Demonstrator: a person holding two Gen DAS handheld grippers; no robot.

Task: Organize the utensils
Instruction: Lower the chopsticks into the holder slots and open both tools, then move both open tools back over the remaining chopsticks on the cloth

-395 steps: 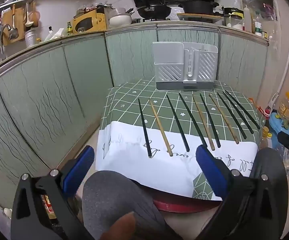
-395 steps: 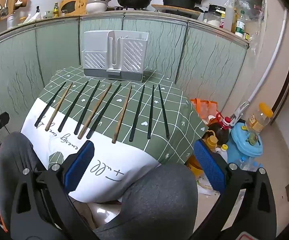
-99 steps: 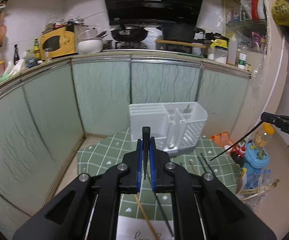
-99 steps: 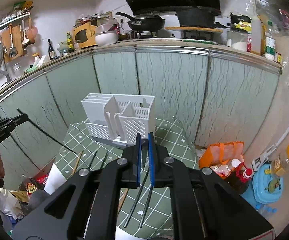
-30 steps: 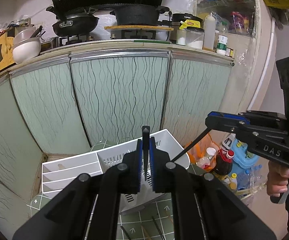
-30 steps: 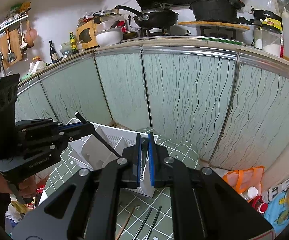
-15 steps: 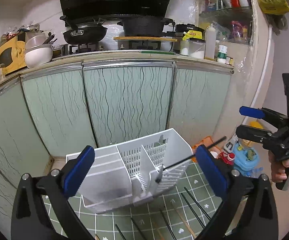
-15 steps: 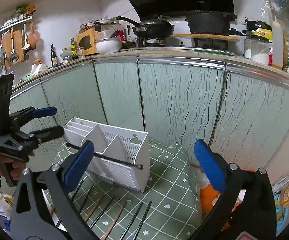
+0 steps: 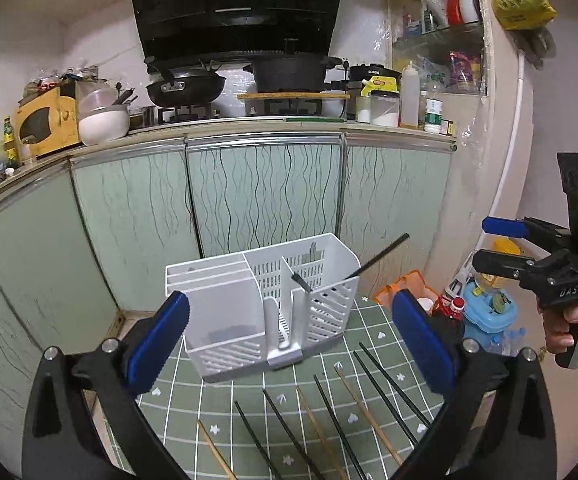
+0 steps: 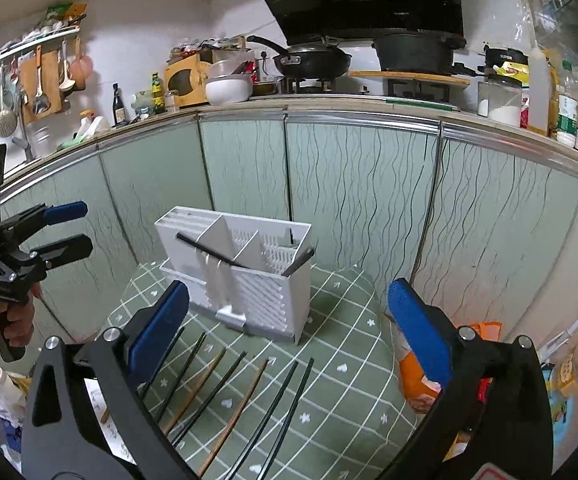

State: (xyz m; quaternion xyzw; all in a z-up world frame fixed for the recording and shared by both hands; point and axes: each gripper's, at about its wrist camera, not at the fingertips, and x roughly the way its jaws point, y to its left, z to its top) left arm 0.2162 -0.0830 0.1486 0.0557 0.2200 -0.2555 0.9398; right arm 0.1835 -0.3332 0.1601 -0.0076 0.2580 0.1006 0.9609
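Observation:
A white slotted utensil holder (image 9: 265, 304) (image 10: 241, 268) stands at the back of the green checked table (image 9: 321, 344) (image 10: 329, 344). Two black chopsticks lean in it: one (image 9: 381, 254) sticks out over its right rim, the other (image 9: 301, 282) rests against a divider; they also show in the right wrist view (image 10: 209, 250) (image 10: 299, 262). Several black and wooden chopsticks (image 9: 329, 416) (image 10: 233, 396) lie in a row on the cloth. My left gripper (image 9: 289, 344) (image 10: 55, 228) is open and empty. My right gripper (image 10: 289, 340) (image 9: 505, 244) is open and empty.
Green cabinet fronts (image 9: 265, 192) rise close behind the table, with pans and jars on the counter above. Bottles and an orange bag (image 9: 405, 284) stand on the floor to the right of the table.
Both grippers were shut on black chopsticks a second ago. They opened over the holder, the chopsticks now lean inside it, and both grippers have drawn back and up.

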